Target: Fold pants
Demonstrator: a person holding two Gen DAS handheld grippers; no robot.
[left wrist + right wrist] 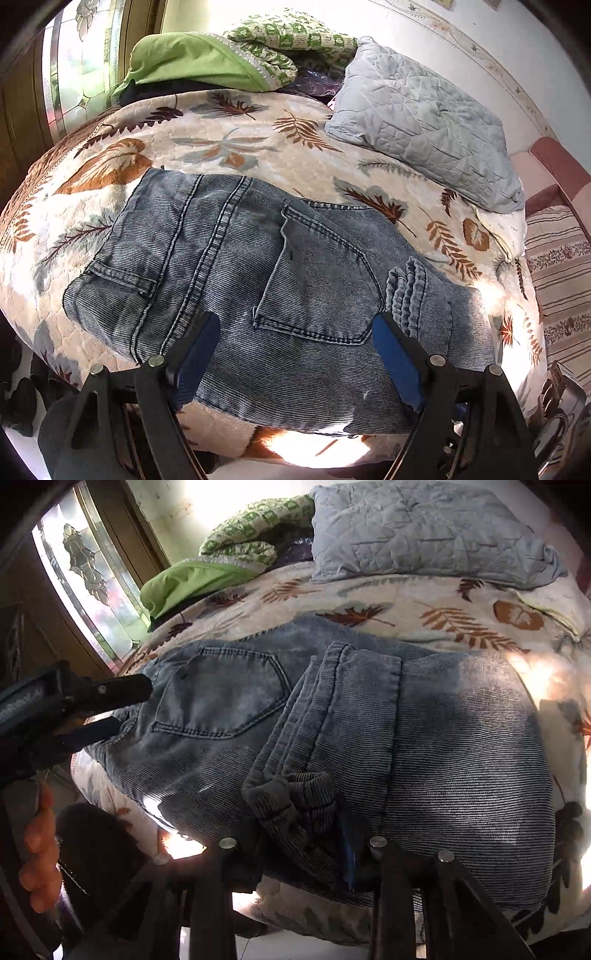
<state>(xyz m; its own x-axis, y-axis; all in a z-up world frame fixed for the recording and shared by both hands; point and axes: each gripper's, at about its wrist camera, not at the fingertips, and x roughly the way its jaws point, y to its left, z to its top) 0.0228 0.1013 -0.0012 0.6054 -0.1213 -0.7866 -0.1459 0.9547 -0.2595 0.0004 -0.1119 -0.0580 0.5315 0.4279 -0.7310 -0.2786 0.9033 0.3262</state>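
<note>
A: A bed (229, 147) fills both views, covered by a cream quilted spread printed with brown and grey leaves. At about ten o'clock stands a leaded glass window (79, 74) in a dark wooden frame.

B: And up at the head of the bed?

A: In the left wrist view, a grey-blue quilted pillow (424, 122) at one o'clock, a green-and-white patterned blanket (291, 33) at twelve and a lime-green cloth (192, 59) at eleven.

B: Where are the pants?

A: The faded blue jeans (229, 258) lie folded across the near edge of the bed, back pocket (317, 273) facing up. A doubled leg with its ribbed cuffs lies over them, toward three o'clock in the left view.

B: The left hand-held gripper?

A: The left hand-held gripper (295, 362) is spread wide above the denim at six o'clock; its blue pads clamp nothing. From the right view it shows at nine o'clock.

B: And the right one?

A: The right hand-held gripper (306, 849) sits at six o'clock with a bunched ribbed cuff (295, 805) between its jaws. Whether the pads press it I cannot tell, as the cloth hides them.
</note>
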